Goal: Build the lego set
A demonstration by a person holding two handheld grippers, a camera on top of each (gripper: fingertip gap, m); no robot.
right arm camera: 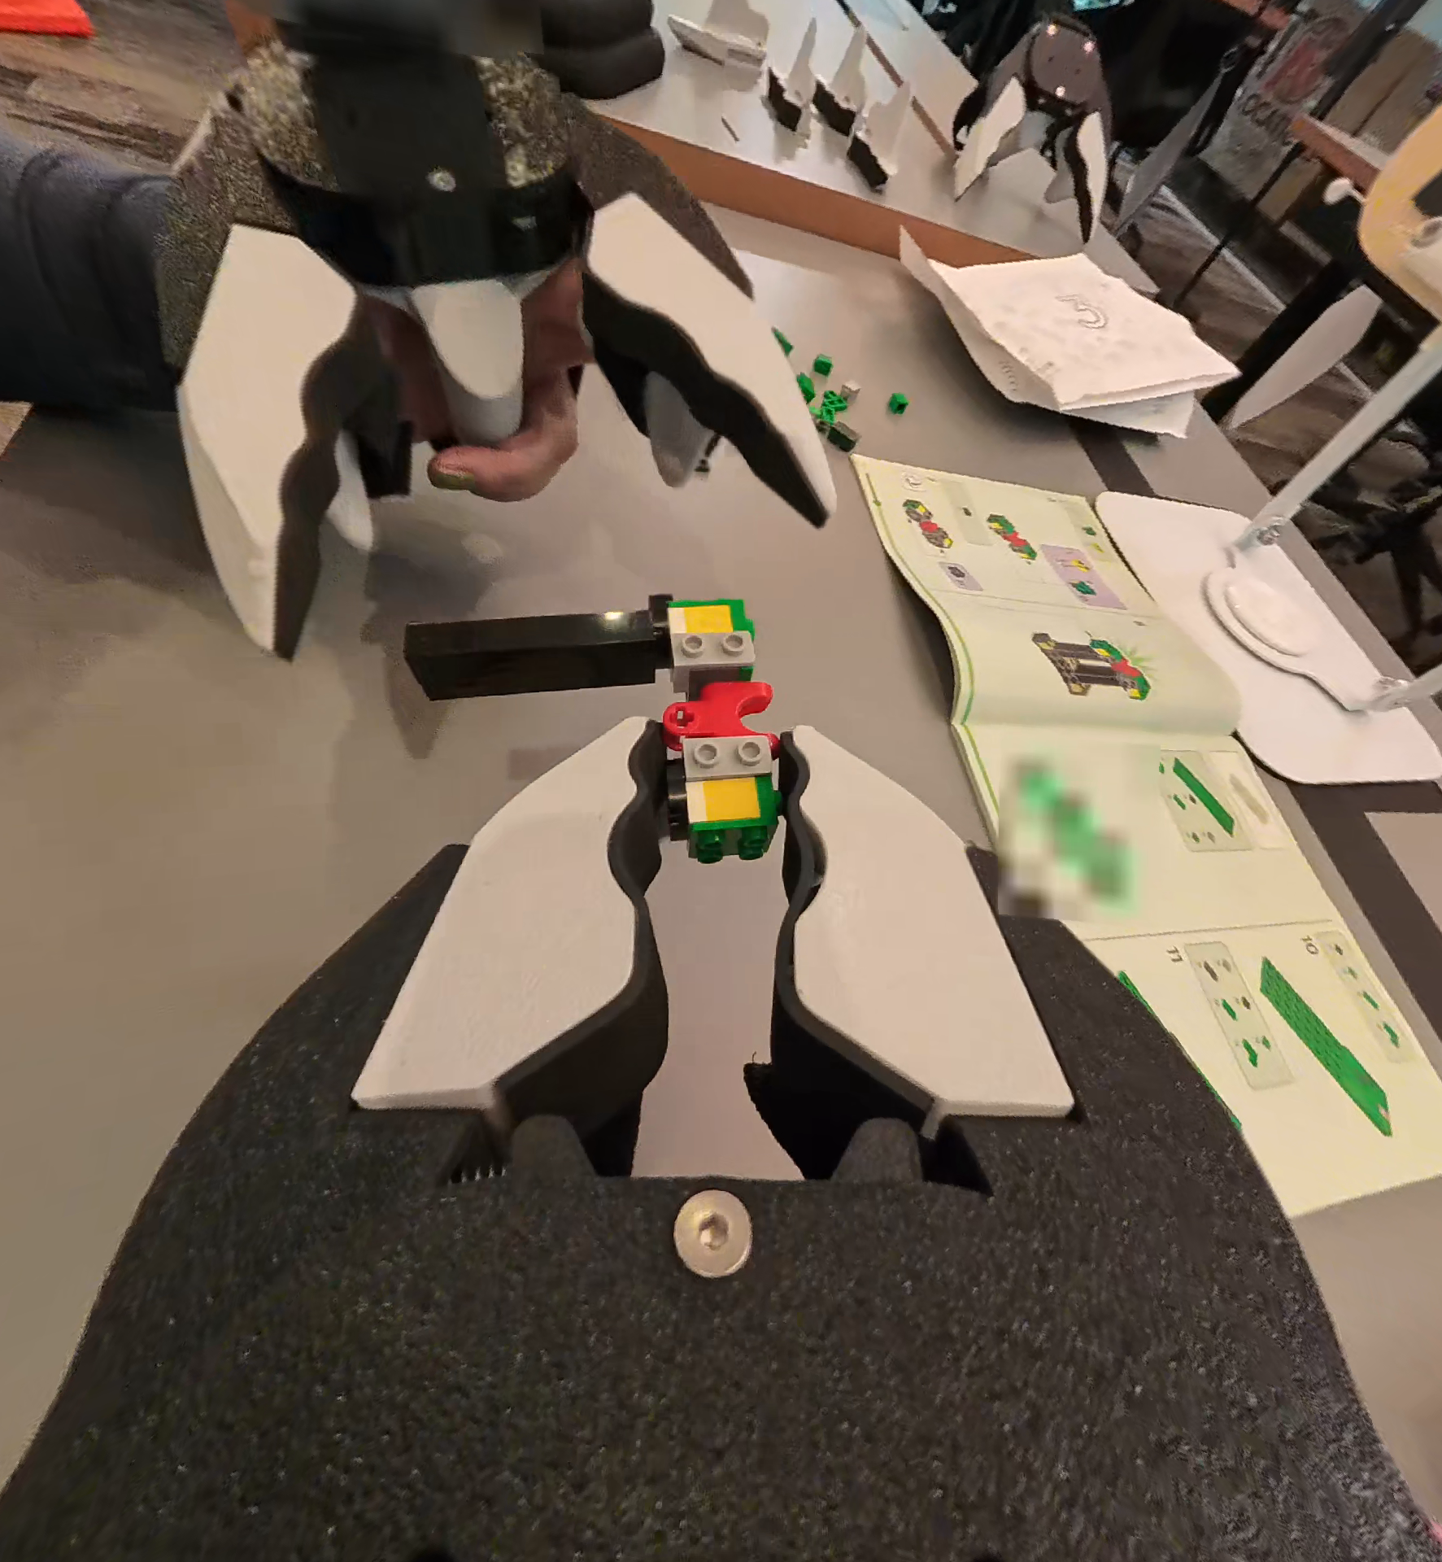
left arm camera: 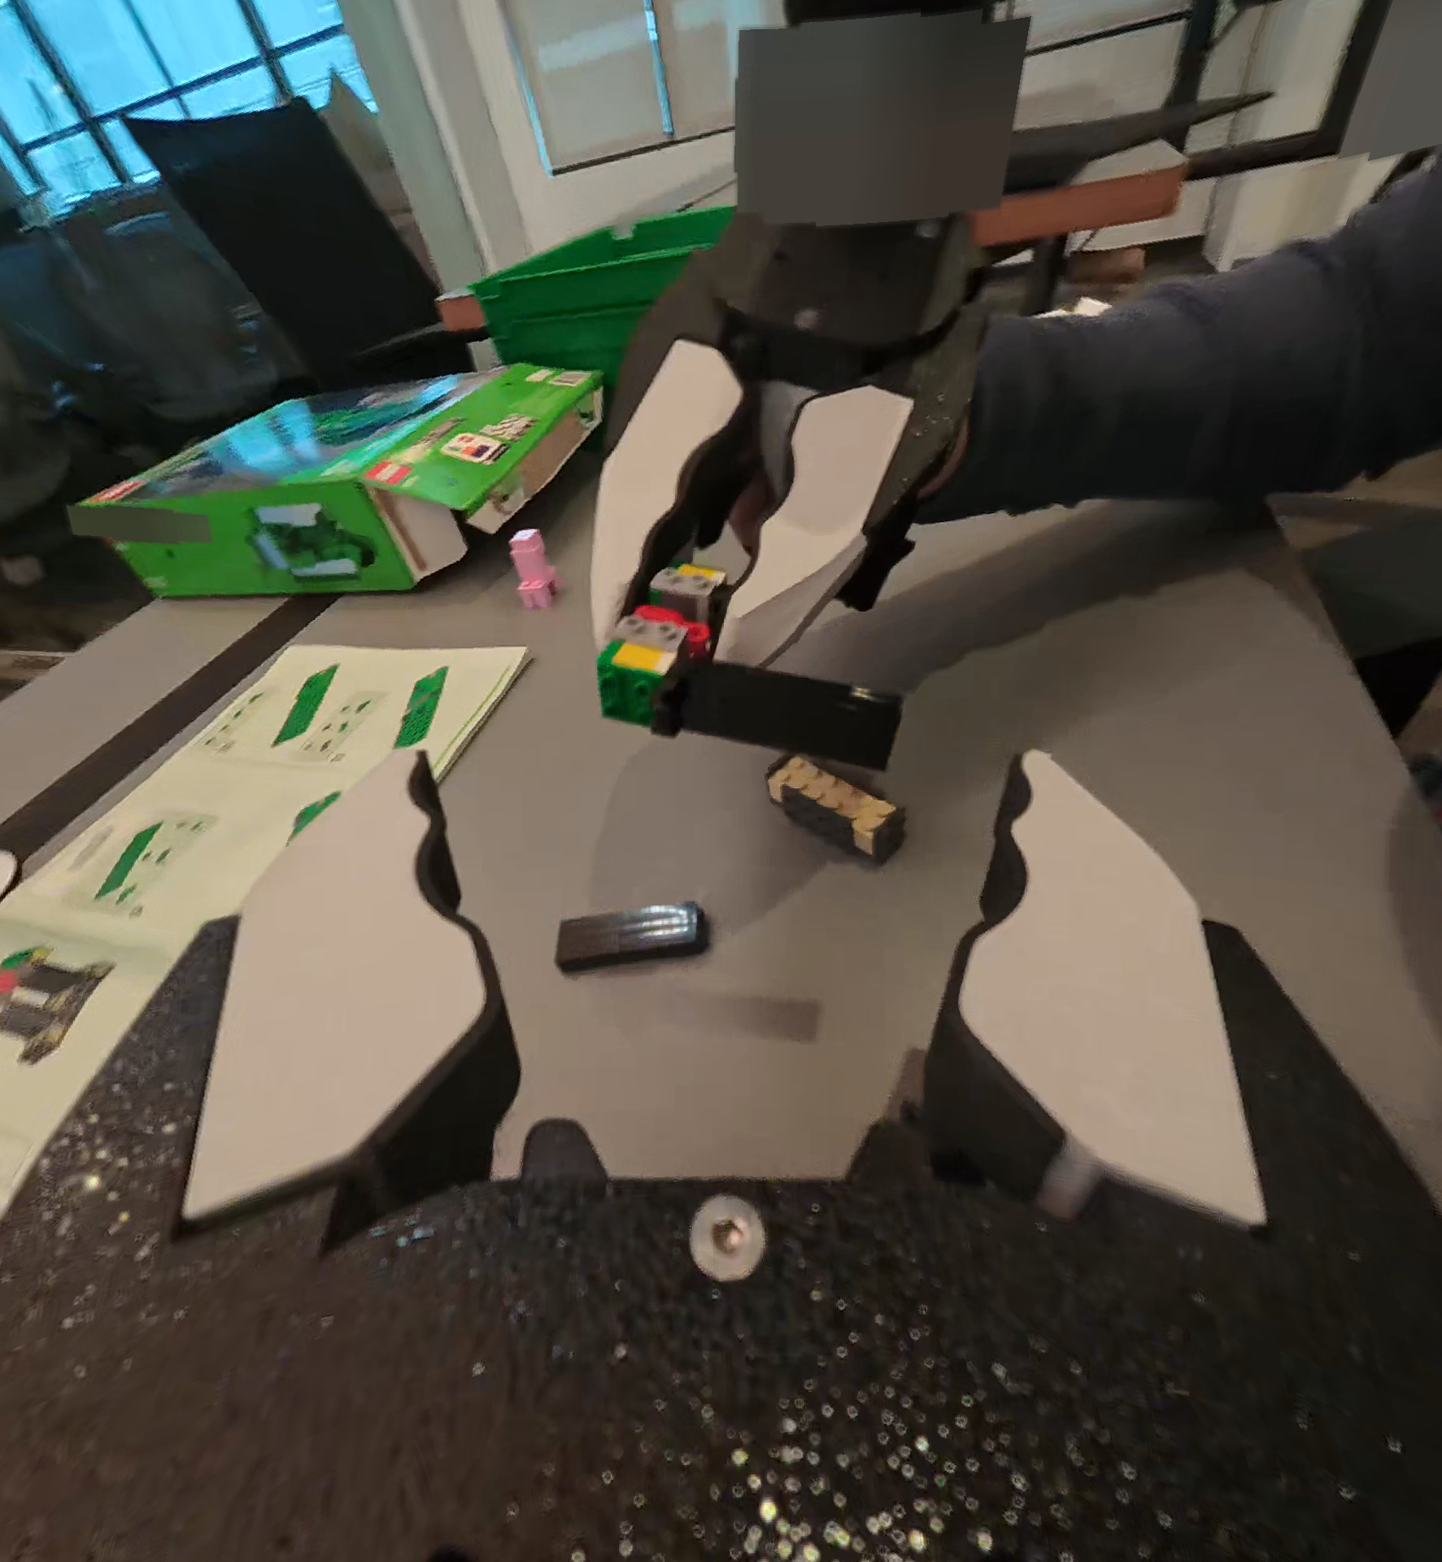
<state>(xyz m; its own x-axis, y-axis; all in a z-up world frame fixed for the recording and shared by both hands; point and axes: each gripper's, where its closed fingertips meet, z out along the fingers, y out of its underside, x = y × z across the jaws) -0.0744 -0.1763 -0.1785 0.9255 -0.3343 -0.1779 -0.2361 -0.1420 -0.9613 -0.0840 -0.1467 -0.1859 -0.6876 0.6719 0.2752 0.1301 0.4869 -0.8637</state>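
Note:
My right gripper is shut on a small lego assembly of green, yellow, grey and red bricks and holds it above the grey table. A long black beam sticks out sideways from the assembly's far end. In the left wrist view the right gripper holds the assembly with the beam pointing right. My left gripper is open and empty, facing the assembly. It also shows in the right wrist view. A flat black piece and a tan-studded black block lie on the table between its fingers.
An open instruction booklet lies beside the work spot. A green set box, a pink figure and green bins stand behind. Loose green bricks, a white paper bag and a white stand base sit nearby. The left gripper's tips are roughly 5 cm from the right gripper's. About 25 cm separates my right fingertips from the pink figure.

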